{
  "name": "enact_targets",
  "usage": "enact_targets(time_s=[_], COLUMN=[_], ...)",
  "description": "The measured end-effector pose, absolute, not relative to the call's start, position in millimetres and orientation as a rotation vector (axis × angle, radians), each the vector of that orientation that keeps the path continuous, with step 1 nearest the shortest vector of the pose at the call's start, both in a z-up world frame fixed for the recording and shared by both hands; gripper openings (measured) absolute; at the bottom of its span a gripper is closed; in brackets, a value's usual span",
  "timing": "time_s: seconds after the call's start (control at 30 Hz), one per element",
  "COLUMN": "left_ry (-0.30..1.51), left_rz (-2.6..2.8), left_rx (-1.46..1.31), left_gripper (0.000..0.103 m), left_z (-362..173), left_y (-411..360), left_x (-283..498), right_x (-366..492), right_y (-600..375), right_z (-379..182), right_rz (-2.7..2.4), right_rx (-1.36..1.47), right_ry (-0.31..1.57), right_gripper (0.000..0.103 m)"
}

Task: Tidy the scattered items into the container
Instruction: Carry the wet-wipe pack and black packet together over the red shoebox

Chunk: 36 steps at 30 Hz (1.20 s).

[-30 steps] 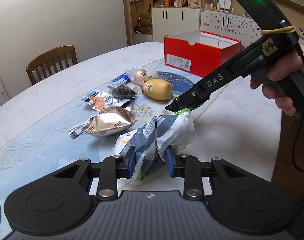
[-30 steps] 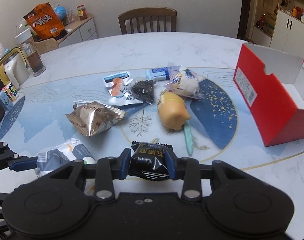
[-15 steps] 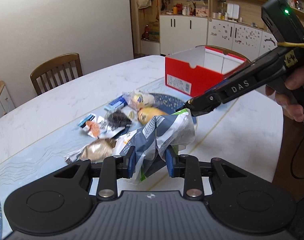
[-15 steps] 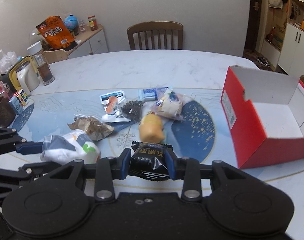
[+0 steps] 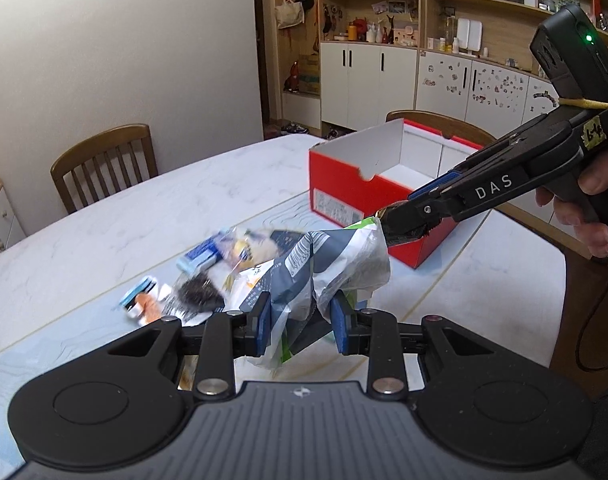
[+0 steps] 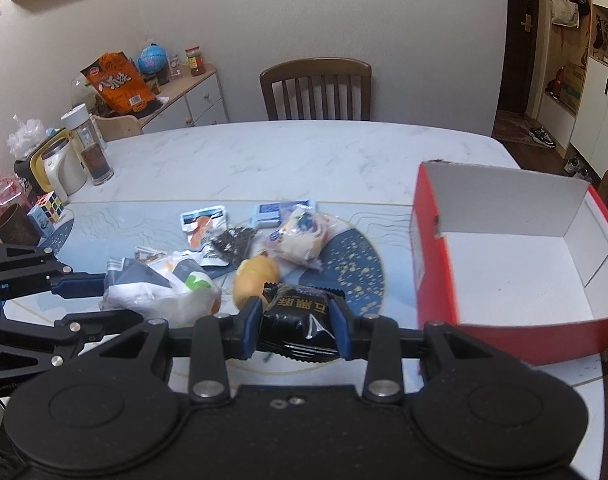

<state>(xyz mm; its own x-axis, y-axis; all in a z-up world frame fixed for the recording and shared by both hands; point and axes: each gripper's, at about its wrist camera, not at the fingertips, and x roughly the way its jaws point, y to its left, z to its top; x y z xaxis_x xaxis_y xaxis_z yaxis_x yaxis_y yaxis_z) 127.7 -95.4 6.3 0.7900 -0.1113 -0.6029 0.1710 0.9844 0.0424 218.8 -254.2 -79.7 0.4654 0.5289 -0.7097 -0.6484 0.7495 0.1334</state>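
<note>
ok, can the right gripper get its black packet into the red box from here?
Probably yes. The right gripper is shut on the black packet, the red box sits open-topped just to its right, and nothing stands between them.

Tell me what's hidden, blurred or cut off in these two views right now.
- Left wrist view: the snacks lying on the table are motion-blurred; labels unreadable.
- Left wrist view: the blue-white bag in the left tongs covers the snacks behind it.
- Left wrist view: the right tongs hide part of the red box floor.
- Right wrist view: the black packet in the right tongs hides the table beneath.
- Right wrist view: the red box's near corner is hidden behind the right tongs' body.
</note>
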Motion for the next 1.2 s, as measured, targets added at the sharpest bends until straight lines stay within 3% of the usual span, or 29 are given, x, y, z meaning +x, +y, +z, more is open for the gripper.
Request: enact_targets(time_s=[1.2], left_ry=[0.575], left_rz=[-0.325], left_rx=[0.295], left_gripper=[0.029], left_z=[27.2], left_y=[-224.7], left_x=[253.8], right_x=[319.5], right_y=[-386.3], right_z=[-69.4], right_rz=[0.622], right_rx=[-0.180], right_ry=[0.759], right_gripper=[0.037])
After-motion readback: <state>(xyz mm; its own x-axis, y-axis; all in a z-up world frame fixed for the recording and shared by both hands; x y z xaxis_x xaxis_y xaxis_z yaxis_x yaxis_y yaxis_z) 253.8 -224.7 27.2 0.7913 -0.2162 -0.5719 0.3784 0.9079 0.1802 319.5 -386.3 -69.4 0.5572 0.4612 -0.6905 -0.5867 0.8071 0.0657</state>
